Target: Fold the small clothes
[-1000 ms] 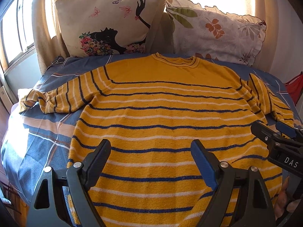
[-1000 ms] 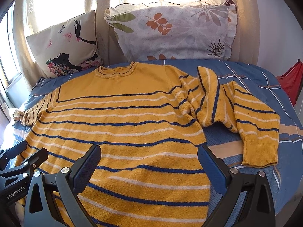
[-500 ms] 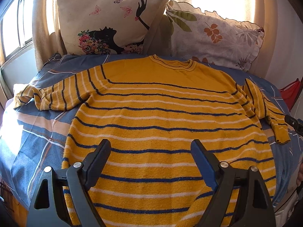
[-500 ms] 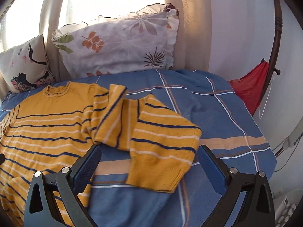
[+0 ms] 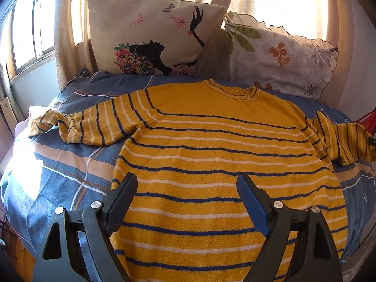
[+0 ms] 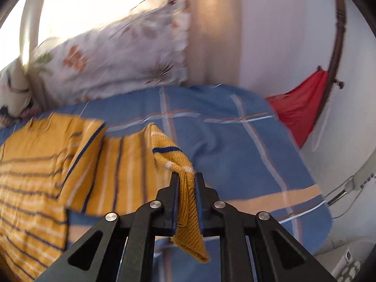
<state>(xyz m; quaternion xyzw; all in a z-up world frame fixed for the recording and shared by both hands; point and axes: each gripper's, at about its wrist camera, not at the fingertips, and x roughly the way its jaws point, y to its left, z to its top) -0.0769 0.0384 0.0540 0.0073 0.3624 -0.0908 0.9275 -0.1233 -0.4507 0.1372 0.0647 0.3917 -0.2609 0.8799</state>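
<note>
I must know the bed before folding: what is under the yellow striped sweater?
Under the sweater lies the blue checked bedsheet, visible all around it. The sheet directly beneath the body is covered, so nothing there can be seen. One cuff is off the sheet, between the closing right gripper jaws.

sweater: yellow, navy + white stripes
bedsheet: blue, peach/white plaid lines
left pillow: cream, black silhouette, flowers
right pillow: white, leaf print

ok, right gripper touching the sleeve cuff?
Touching. The right wrist view shows the right gripper with its jaws closing on the yellow sleeve cuff, both pads pressed against the knit, which hangs out below them.
</note>
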